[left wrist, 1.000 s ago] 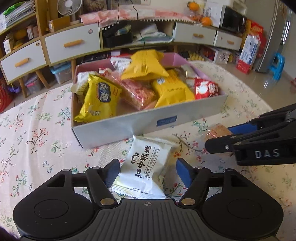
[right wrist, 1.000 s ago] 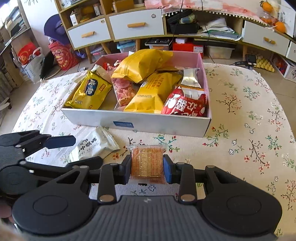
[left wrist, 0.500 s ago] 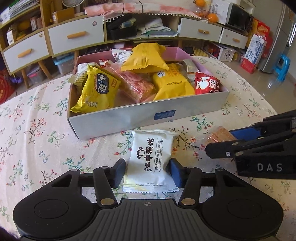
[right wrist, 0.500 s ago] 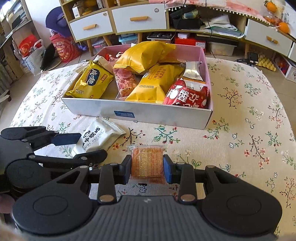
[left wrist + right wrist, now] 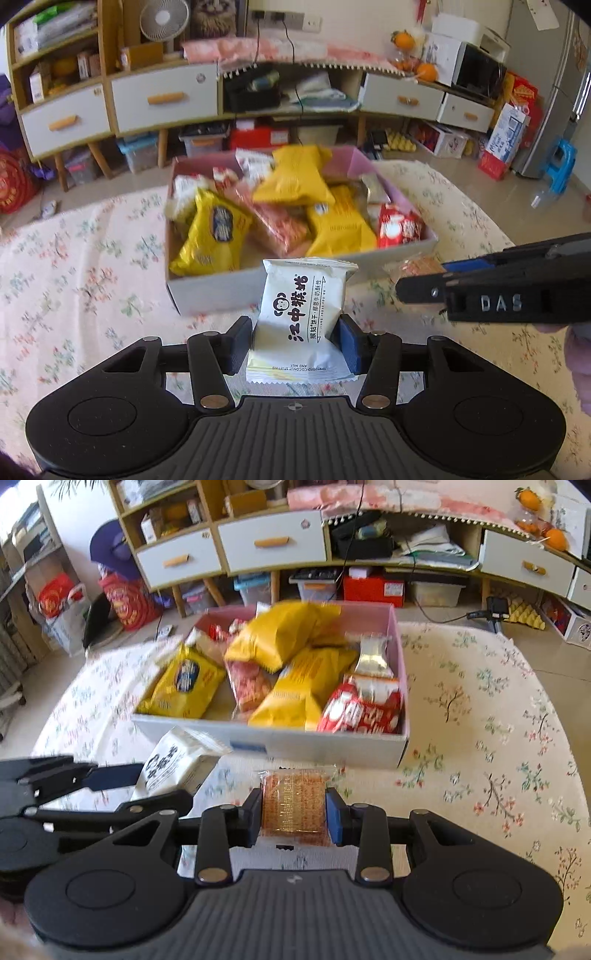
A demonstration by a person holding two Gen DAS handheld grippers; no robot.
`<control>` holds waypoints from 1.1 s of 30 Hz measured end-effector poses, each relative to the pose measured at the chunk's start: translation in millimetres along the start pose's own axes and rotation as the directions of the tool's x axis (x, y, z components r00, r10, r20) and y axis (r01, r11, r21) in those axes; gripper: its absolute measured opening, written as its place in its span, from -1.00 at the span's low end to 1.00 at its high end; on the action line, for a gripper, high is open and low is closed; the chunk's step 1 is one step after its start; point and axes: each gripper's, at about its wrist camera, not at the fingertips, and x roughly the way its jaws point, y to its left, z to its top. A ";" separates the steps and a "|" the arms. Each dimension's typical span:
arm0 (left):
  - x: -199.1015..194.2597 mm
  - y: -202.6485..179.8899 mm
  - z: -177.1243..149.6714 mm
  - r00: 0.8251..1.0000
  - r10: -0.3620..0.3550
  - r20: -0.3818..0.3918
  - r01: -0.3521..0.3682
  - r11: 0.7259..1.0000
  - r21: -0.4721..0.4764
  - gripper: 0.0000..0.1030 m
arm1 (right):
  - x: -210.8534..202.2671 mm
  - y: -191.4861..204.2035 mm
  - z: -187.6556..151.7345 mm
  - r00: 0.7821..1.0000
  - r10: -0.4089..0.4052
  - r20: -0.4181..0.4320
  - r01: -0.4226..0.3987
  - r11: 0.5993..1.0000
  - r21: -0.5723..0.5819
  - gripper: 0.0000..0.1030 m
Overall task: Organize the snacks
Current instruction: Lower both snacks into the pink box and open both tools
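L tool [image 5: 296,341] gripped white biscuit pack [image 5: 301,321], lifted off bench [image 5: 74,280]; R tool [image 5: 294,816] clamped orange cracker pack [image 5: 293,803]. Snack box [image 5: 332,744] at 12 o'clock of both.

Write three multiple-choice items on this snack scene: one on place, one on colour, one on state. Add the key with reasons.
1. Where is the red snack bag?
A. In the box's front right corner
B. On the tablecloth
C. On the shelf

2. What colour is the packet in the left tool?
A. Yellow
B. White
C. Red

3. What is the right tool doing?
A. Standing open and empty
B. Gripping the orange cracker pack
C. Resting inside the box

Key: 1 A, it lies against the box wall at the near right. 2 B, the white packet has black print. 3 B, both pads press the orange cracker pack.
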 end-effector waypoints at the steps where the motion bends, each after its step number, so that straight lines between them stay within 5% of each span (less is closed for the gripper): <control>1: -0.5 -1.4 2.6 1.000 0.010 0.007 -0.010 1.000 0.005 -0.07 | -1.6 -1.0 3.1 1.000 -0.001 0.014 0.001 1.000 0.004 -0.38; 8: 1.0 3.0 31.3 0.996 0.048 0.069 -0.048 0.999 -0.010 -0.06 | 3.9 -14.6 23.9 0.996 -0.013 0.085 0.009 0.999 0.044 -0.38; 25: 57.1 9.8 52.9 0.989 0.125 0.074 -0.123 0.992 -0.026 0.03 | 31.1 -27.2 55.3 0.989 0.068 0.132 -0.088 0.985 0.150 -0.37; 28: 53.9 7.0 51.9 0.990 0.124 0.073 -0.123 0.992 -0.022 0.21 | 25.4 -28.5 56.4 0.987 0.063 0.146 -0.089 0.980 0.177 -0.11; 33: 40.0 4.7 48.5 0.988 0.130 0.082 -0.128 0.991 -0.026 0.46 | 11.0 -28.6 56.0 0.984 0.069 0.161 -0.098 0.979 0.180 0.06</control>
